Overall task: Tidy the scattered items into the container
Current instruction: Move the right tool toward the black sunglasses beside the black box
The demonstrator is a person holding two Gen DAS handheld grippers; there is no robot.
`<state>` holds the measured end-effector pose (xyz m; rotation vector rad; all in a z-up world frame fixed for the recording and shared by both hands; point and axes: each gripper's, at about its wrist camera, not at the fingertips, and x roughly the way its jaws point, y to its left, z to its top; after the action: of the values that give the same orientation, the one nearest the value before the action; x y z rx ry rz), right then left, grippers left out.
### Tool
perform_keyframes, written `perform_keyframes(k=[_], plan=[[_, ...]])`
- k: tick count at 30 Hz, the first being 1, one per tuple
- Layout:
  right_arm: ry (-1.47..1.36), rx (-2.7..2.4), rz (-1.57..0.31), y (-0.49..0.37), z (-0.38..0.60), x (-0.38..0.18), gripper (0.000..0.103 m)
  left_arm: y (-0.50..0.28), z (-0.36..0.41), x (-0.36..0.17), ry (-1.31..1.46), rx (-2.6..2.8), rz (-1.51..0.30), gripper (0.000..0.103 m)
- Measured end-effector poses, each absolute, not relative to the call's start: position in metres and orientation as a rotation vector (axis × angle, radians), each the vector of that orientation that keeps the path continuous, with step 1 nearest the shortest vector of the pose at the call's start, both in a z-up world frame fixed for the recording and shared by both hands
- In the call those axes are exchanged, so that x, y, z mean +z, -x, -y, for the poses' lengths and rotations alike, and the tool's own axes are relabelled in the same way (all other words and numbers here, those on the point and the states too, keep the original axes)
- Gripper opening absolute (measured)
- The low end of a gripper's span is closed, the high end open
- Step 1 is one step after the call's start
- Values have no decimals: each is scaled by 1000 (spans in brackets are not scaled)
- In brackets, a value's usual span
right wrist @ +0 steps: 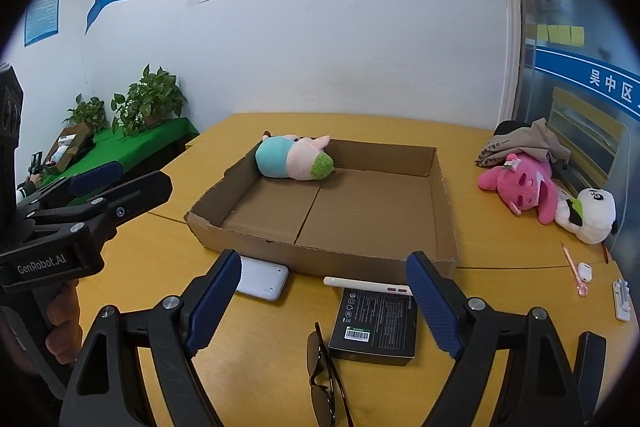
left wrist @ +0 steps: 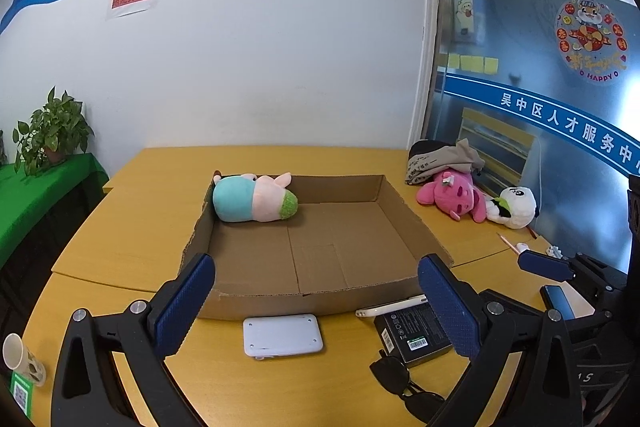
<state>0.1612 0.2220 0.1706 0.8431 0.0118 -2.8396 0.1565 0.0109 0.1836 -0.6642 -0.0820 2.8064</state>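
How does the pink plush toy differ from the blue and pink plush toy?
The blue and pink plush toy lies inside the cardboard box, in a far corner; the pink plush toy lies outside, on the table beside a panda plush. One is pastel and multicoloured, the other almost wholly bright pink. Both lie on their sides.

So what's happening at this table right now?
A person holds two sets of tongs, left tongs and right tongs, both open and empty, over a yellow table. One pastel plush toy already lies in the cardboard box. Still outside it: a pink plush, a panda plush, sunglasses, a black box and a white pad.
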Motion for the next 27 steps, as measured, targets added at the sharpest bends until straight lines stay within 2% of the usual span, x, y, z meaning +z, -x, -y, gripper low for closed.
perform_keyframes(k=[13,27], plan=[[-893,-2836,-42,-139,-227,147,85,-140,-13,165,666,2816,135,103],[-963,-2813,-16,-107,-233,125,85,-113,-23,137,780,2792,103,103]])
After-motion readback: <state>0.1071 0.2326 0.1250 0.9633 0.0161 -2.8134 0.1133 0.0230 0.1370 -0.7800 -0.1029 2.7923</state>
